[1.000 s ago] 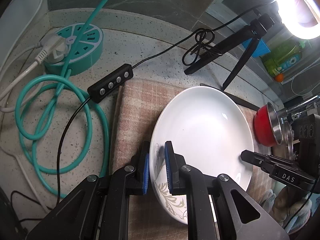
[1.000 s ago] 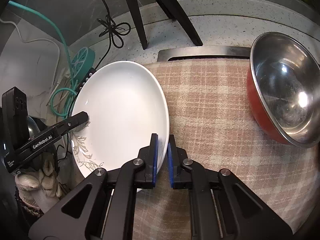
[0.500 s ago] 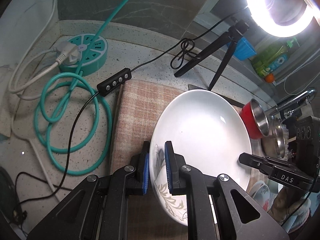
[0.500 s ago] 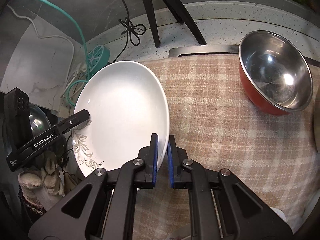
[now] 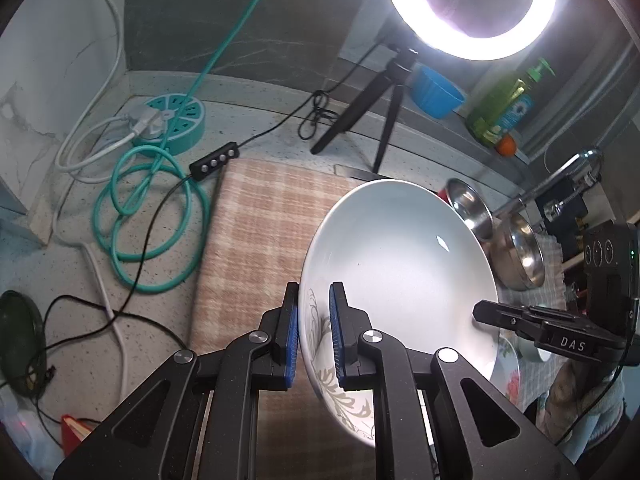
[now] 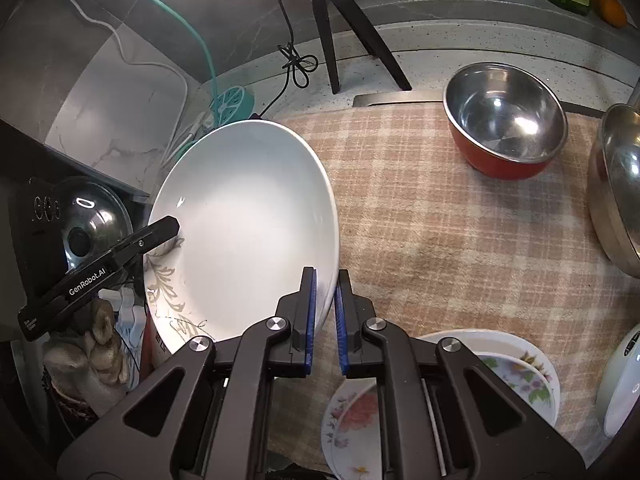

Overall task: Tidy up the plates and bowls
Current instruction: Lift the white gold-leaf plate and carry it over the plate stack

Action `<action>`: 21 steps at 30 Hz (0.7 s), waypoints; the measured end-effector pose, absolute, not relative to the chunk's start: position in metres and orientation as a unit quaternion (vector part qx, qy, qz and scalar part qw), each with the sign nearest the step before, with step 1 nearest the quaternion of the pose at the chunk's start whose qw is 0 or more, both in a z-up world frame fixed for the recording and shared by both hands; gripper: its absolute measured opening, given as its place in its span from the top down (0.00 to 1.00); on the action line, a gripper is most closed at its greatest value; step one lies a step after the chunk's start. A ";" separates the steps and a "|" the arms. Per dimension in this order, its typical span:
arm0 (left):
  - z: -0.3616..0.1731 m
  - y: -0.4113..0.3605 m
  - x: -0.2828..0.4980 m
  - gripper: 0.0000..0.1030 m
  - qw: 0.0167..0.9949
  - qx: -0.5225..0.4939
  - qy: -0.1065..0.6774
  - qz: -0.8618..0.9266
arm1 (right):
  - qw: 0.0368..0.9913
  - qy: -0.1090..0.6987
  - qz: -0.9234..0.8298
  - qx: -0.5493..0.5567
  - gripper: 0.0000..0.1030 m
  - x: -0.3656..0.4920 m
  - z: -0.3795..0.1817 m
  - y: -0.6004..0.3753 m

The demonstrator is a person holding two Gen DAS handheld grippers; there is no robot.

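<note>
A large white plate [image 5: 400,264] with a grey leaf pattern on its rim is held in the air above the checked cloth [image 5: 260,216]. My left gripper [image 5: 314,336] is shut on its left rim. My right gripper [image 6: 324,316] is shut on its right rim, and the plate [image 6: 244,232] fills the left of the right wrist view. A red steel bowl [image 6: 506,120] stands on the cloth [image 6: 440,220] at the back right. A second steel bowl [image 6: 618,184] sits at the right edge. Two flowered plates [image 6: 516,372] lie near me on the right.
A ring light on a black tripod [image 5: 384,120] stands behind the cloth. A teal power strip [image 5: 172,120] with coiled teal and white cables lies at the left. A blue cup [image 5: 436,92], a green soap bottle [image 5: 504,108] and a tap [image 5: 560,176] are at the back right.
Both grippers have lifted the white plate up and back toward me. The counter looks farther away and the flowered plates have come into the right wrist view.
</note>
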State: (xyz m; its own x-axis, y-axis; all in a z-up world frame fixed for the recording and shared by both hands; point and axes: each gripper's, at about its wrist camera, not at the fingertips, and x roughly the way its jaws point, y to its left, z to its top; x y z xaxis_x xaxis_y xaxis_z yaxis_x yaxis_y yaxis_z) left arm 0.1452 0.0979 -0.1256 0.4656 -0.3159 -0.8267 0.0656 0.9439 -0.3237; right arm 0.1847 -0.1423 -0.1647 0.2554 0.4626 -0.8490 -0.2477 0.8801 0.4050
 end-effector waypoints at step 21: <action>-0.145 -0.015 0.081 0.88 0.818 -0.102 0.533 -0.190 | 0.794 0.572 0.166 0.122 0.91 0.103 -0.173 -0.273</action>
State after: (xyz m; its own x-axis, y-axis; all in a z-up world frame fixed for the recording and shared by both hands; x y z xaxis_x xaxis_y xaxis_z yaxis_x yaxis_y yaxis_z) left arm 0.0812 -0.0146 -0.1446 0.3599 -0.4194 -0.8334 0.2013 0.9071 -0.3696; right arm 0.1030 -0.2726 -0.1725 0.2918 0.4029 -0.8675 -0.1241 0.9152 0.3833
